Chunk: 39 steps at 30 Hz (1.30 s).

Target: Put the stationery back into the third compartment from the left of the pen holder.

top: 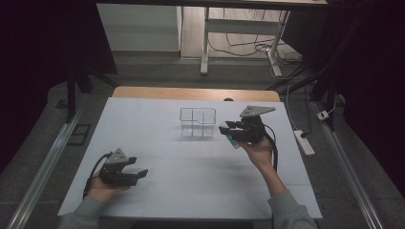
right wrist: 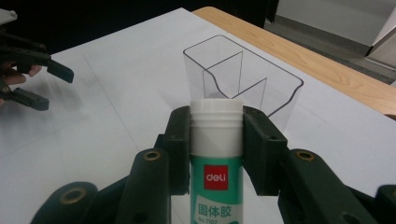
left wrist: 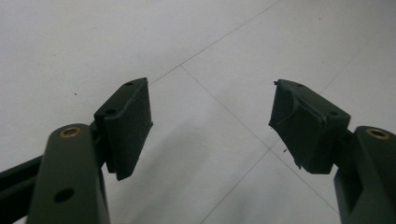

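A glue stick (right wrist: 216, 154) with a white cap and a green label with a red logo is clamped between the jaws of my right gripper (right wrist: 216, 122). In the high view that gripper (top: 229, 130) hovers just right of a clear plastic organizer (top: 197, 122) with several compartments, and the glue stick (top: 231, 139) pokes out below its jaws. The organizer (right wrist: 243, 79) stands right behind the stick's cap. My left gripper (top: 136, 167) rests low at the near left of the white table, open, with nothing between its fingers (left wrist: 128, 126). It also appears far off as the left gripper (right wrist: 53, 84).
White paper sheets cover the table (top: 191, 176), with a wooden edge (top: 196, 93) at the back. Off the table to the right a power strip (top: 304, 142) lies on the floor. A desk frame and cables stand beyond the far edge.
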Each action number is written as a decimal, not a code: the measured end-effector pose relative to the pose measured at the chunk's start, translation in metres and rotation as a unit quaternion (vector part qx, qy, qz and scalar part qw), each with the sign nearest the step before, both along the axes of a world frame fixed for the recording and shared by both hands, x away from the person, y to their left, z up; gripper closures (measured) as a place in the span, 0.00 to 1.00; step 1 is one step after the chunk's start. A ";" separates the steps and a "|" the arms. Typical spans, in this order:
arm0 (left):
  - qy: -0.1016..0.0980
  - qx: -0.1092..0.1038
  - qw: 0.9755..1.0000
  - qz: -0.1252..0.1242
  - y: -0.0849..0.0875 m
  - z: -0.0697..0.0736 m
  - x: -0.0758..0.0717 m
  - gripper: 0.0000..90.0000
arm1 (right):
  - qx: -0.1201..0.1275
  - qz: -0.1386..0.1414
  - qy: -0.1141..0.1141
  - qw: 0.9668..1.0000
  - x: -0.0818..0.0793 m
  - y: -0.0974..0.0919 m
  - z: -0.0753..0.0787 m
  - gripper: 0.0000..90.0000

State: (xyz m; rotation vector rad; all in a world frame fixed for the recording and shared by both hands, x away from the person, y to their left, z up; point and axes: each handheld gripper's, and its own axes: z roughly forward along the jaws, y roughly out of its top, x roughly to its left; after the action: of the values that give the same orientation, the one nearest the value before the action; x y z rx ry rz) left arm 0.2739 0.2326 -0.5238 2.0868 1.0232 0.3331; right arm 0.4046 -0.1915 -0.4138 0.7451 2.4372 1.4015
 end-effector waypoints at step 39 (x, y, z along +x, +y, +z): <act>-0.001 -0.005 1.000 -0.003 0.001 0.001 -0.001 0.32 | 0.062 -0.023 -0.004 0.998 0.033 0.022 0.011 0.71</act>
State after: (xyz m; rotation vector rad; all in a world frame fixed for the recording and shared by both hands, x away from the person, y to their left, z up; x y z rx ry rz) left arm 0.2733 0.2336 -0.5227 2.0805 1.0144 0.3276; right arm 0.4379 -0.1696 -0.4024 0.8151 2.3295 1.5455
